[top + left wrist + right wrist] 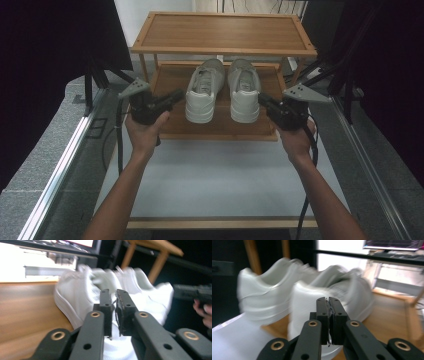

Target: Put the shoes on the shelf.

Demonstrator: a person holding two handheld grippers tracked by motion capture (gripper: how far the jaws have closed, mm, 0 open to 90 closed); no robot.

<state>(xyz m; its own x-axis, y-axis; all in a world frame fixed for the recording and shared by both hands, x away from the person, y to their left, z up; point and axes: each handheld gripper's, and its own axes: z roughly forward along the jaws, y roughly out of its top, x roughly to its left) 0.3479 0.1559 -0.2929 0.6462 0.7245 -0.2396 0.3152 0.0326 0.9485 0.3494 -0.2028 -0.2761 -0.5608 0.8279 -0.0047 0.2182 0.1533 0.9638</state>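
Observation:
A pair of white sneakers stands side by side on the lower board of a wooden shoe rack (220, 129), heels toward me: the left shoe (202, 90) and the right shoe (244, 90). My left gripper (177, 95) hovers just left of the left shoe, pointing at its side, jaws together with nothing between them. In the left gripper view the left gripper (113, 292) faces the blurred left shoe (75, 296). Just right of the right shoe, my right gripper (261, 98) is likewise shut and empty. The right gripper (327, 299) faces the heel of the right shoe (307, 297).
The rack's top shelf (225, 32) is bare wood and overhangs the back of the shoes. The rack stands on a white tabletop (220, 175). Metal rails (65, 165) run along both sides, with dark frame posts behind them. Cables trail from both grippers.

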